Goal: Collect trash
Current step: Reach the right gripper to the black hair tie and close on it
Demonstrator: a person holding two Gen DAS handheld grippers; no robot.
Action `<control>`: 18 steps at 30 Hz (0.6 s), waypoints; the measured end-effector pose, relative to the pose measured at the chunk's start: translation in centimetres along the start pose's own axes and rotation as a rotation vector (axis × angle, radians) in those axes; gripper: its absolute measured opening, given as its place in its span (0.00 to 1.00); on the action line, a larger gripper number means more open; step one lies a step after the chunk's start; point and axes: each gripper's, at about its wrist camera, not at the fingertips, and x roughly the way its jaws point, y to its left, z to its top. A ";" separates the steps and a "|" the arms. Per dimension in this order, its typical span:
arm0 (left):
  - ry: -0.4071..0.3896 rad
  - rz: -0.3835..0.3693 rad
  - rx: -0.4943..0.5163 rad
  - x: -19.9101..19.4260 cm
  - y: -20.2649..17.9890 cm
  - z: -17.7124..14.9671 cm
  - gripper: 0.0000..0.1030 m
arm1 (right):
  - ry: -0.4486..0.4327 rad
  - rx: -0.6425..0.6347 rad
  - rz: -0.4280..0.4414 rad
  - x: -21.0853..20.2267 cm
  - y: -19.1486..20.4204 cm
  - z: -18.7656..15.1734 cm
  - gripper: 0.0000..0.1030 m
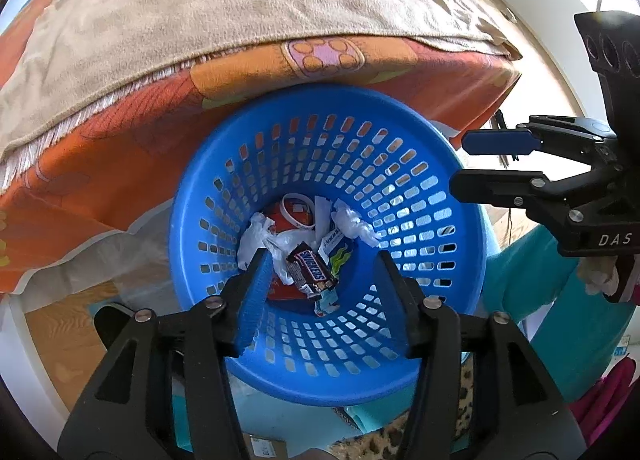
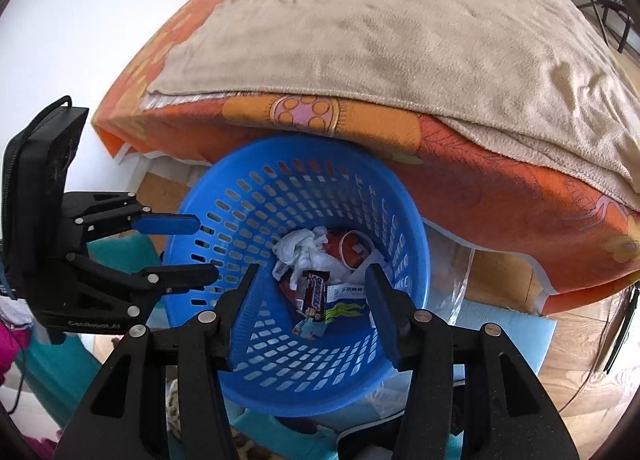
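the left gripper point(image 1: 324, 292) and the right gripper point(image 2: 308, 300) were held over the blue basket point(image 1: 460, 260) – both sets of jaws were parted, with nothing between the pads. down in the basket a snickers wrapper point(image 1: 311, 269) was seen on white crumpled paper point(image 1: 256, 236) and other wrappers. behind the basket, a bed was covered by an orange sheet point(image 1: 120, 164) and a tan blanket point(image 1: 240, 0).

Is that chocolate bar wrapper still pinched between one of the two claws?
No: the brown Snickers chocolate bar wrapper lies at the bottom of the round blue perforated plastic basket, among crumpled white plastic, and both claws stand open with nothing between them.
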 end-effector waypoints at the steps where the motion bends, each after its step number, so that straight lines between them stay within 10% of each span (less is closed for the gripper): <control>1: -0.004 0.002 -0.001 -0.1 0.0 0.1 0.52 | -0.003 0.002 -0.005 -0.1 -0.1 0.1 0.50; 18: -0.107 0.056 0.000 -3.3 0.9 6.2 0.52 | -0.192 0.064 -0.070 -4.1 -3.4 6.0 0.66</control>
